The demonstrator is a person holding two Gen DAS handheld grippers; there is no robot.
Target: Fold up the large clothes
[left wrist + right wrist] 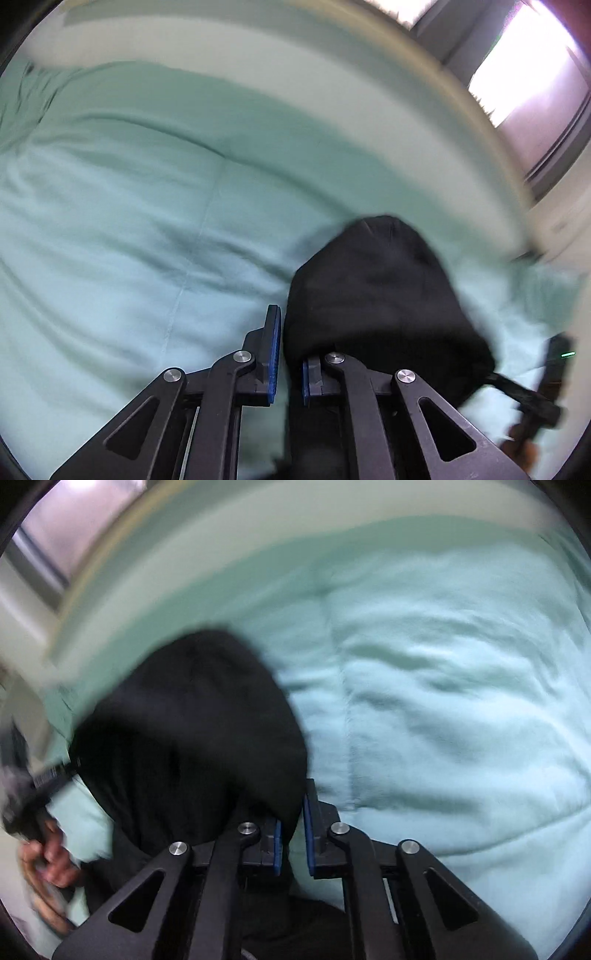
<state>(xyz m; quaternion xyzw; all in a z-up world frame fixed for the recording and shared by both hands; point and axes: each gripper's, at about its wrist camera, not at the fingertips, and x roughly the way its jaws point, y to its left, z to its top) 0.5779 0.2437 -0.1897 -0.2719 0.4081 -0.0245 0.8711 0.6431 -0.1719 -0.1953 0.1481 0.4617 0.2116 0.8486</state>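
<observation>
The garment point(384, 295) was black, thick and matte, bunched into a rounded hump with a seam running over its top, and blurred. It hung over a pale green sheet point(129, 229) that lay wrinkled beyond both tongs.

The left tongs point(286, 350) had their blue-padded fingers drawn close with black cloth between them; the hump rose just ahead and right of the fingers, draped over the right one. The right tongs point(293, 834) were likewise nearly closed on a fold of the same cloth point(192, 731), whose bulk sat ahead and to their left, covering the left finger.

The left view alone showed a bright window point(532, 74) far off to the right, and, low at the right edge, the other tool with a small green light. The right view alone showed the person's left hand point(51, 856) at lower left, wrapped round a dark handle, and a long seam in the sheet point(443, 720) straight ahead.
</observation>
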